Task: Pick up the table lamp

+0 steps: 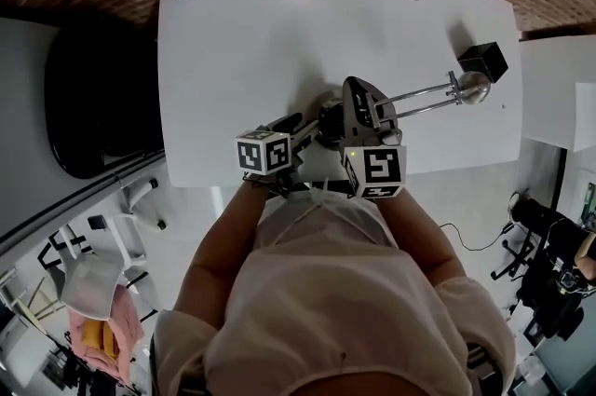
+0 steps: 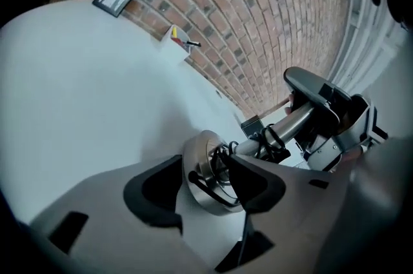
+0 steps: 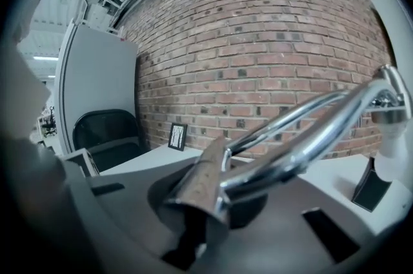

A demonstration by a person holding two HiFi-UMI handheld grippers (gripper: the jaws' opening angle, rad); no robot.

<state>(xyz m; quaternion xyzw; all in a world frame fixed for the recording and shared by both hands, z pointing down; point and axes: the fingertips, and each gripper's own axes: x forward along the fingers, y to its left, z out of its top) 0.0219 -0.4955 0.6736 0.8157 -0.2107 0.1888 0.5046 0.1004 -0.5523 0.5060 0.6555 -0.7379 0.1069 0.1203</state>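
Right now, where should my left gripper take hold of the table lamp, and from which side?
Its round chrome base: a thin disc, edge-on between the left gripper's open fingers. Come straight ahead, I'd say, and pinch its two flat faces.

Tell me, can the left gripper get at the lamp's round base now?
Probably yes: the left gripper is open with the round base between its jaws; the right gripper grips the lamp stem, clear of it.
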